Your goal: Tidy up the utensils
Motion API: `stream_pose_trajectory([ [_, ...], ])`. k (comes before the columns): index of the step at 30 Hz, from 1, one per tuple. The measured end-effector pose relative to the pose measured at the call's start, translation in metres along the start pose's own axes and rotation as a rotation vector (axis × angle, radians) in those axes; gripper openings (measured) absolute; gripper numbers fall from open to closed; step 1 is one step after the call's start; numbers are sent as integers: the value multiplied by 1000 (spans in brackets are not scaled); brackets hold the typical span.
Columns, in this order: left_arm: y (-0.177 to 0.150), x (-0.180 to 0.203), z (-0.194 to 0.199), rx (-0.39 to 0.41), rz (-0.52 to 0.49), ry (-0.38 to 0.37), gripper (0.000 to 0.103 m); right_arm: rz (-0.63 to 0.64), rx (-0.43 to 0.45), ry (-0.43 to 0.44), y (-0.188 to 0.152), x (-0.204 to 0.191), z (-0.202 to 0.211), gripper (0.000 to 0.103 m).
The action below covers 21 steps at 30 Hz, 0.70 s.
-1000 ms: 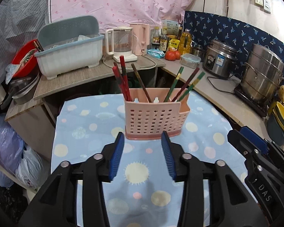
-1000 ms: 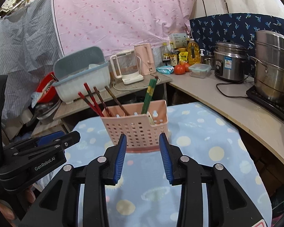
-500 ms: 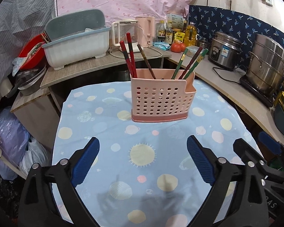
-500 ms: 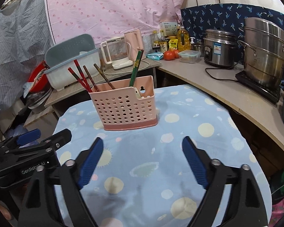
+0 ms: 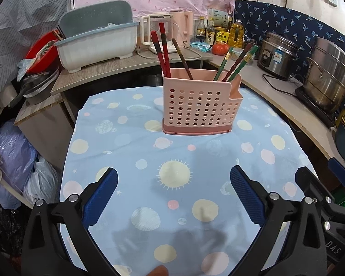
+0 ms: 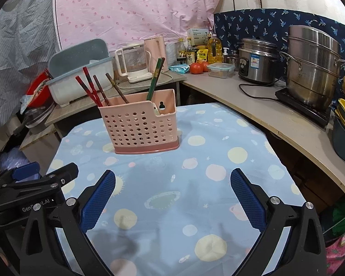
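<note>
Nearest the onlooker, above the planet-print tablecloth, the left gripper and the right gripper hang with jaws spread wide, having just been opening, and nothing lies between the blue pads of either. Further off, at the middle of the cloth, stands the pink perforated utensil holder, upright and well apart from both tools. Its left compartment carries the red chopsticks, two in number, with two dark brown chopsticks beside them; its right compartment carries three chopsticks, green and dark. No loose utensil shows on the cloth, so the sorting appears complete or nearly so. Any further pick is best made on a single stick near its upper end, lifting straight up, lest the light holder tip.
</note>
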State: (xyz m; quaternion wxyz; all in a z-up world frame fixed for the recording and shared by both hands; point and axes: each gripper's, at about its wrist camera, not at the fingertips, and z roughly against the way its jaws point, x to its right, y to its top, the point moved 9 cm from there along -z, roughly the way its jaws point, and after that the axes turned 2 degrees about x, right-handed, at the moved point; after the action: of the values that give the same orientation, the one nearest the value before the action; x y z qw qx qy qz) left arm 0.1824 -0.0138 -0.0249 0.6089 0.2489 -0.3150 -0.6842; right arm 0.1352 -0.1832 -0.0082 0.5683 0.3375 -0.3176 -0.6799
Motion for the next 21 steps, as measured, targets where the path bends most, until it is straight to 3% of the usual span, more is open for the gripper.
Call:
stream_pose_trajectory([
  [21, -5, 8, 1, 10, -52, 47, 94, -15, -10, 1, -9, 6, -1, 97],
])
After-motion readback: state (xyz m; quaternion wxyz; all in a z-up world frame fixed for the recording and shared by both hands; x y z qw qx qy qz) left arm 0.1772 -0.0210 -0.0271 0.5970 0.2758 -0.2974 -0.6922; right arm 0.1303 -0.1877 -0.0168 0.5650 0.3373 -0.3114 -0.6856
